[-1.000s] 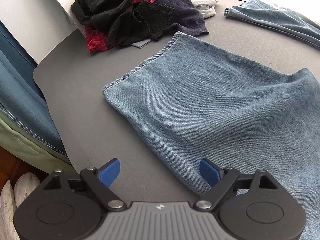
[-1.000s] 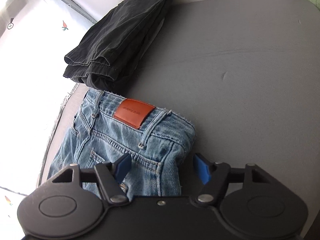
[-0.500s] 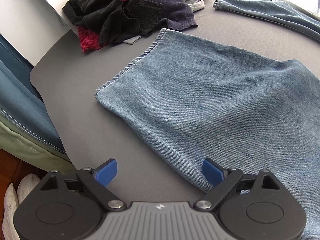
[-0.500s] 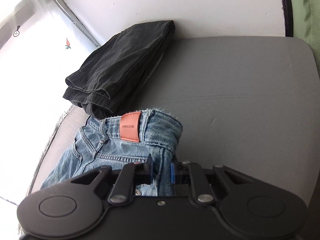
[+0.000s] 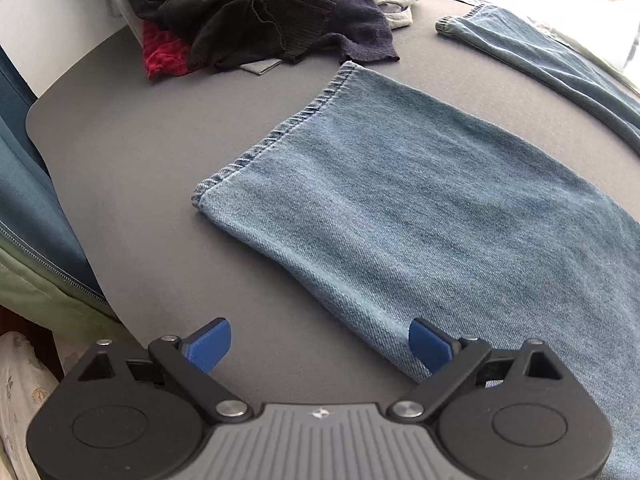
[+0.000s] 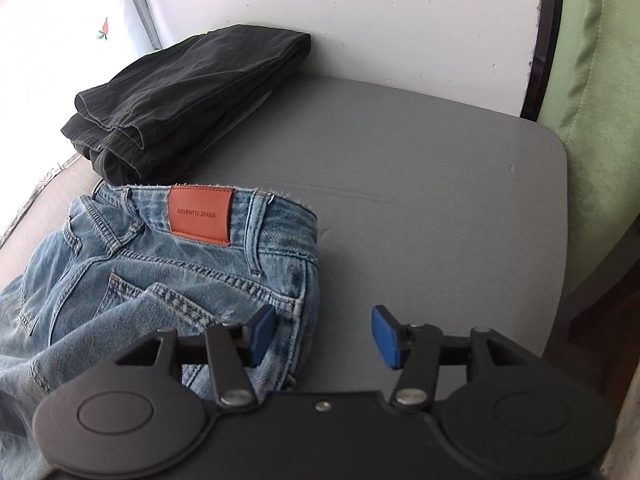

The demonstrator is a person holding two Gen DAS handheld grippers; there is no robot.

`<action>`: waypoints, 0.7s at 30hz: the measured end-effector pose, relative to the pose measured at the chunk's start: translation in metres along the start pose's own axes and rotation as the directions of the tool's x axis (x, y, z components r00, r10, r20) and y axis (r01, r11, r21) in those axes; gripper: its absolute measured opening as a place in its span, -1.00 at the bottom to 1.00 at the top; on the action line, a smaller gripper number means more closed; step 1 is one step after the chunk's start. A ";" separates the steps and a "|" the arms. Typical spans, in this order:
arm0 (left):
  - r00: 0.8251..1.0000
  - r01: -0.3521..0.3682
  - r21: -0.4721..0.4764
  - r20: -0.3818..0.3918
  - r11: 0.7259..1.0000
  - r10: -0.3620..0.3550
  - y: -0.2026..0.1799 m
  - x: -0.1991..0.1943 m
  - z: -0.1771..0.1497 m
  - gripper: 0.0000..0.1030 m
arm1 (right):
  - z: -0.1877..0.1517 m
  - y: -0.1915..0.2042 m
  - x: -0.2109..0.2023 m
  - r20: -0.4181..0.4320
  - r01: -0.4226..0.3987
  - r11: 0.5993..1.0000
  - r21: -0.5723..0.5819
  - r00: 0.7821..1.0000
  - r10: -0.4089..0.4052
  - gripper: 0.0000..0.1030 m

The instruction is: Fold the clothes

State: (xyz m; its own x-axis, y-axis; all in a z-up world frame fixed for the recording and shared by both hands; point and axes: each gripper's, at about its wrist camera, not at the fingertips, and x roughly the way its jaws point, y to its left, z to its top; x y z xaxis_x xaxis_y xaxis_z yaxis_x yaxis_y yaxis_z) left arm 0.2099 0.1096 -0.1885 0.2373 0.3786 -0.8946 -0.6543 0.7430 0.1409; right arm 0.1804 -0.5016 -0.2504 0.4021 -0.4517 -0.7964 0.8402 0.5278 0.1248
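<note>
A pair of blue jeans lies on the grey table. In the left wrist view one jeans leg [image 5: 420, 208] stretches flat from its hem toward the right, and the other leg [image 5: 552, 60] lies at the far right. My left gripper [image 5: 320, 346] hovers open over the near edge of that leg, nothing between its blue pads. In the right wrist view the jeans waistband [image 6: 224, 248] with its brown leather patch [image 6: 200, 215] is bunched at the left. My right gripper [image 6: 324, 336] is opening beside the waistband's right edge; its left pad overlaps the denim, the right pad is over bare table.
A heap of black, red and navy clothes [image 5: 256, 12] sits at the table's far left corner. Folded black trousers [image 6: 188, 96] lie against the white wall. The grey table [image 6: 440, 200] ends at rounded corners; a green cushion [image 6: 600, 100] stands to its right.
My right gripper shut on the waistband edge half a second ago and has since opened again, rolling and lifting slightly. My left gripper has shifted so the jeans hem sits further right in view.
</note>
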 end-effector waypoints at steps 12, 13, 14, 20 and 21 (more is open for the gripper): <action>1.000 0.029 -0.150 0.012 0.988 -0.027 0.071 0.032 0.039 0.32 | -0.067 0.039 -0.050 -0.024 -0.039 0.998 -0.055 0.999 0.038 0.55; 0.999 0.034 -0.146 0.017 0.989 -0.032 0.072 0.033 0.040 0.02 | -0.073 0.043 -0.054 -0.028 -0.041 0.997 -0.072 0.999 0.039 0.56; 0.999 0.035 -0.138 0.019 0.990 -0.032 0.072 0.034 0.041 -0.39 | -0.078 0.047 -0.058 -0.030 -0.041 0.995 -0.089 0.999 0.038 0.59; 0.999 0.030 -0.134 0.027 0.990 -0.027 0.079 0.030 0.040 -0.97 | -0.091 0.060 -0.068 -0.040 -0.038 0.990 -0.139 0.999 0.033 0.59; 0.999 -0.007 -0.117 0.034 0.993 0.011 0.081 0.029 0.038 -0.99 | -0.092 0.063 -0.070 -0.036 -0.039 0.988 -0.150 0.999 0.034 0.59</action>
State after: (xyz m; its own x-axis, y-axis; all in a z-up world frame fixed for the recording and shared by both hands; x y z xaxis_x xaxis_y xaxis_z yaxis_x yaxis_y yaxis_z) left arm 0.1907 0.2012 -0.1867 0.2545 0.4052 -0.8781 -0.7356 0.6706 0.0963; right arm 0.1714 -0.3706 -0.2413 0.4166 -0.4074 -0.8127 0.7599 0.6467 0.0654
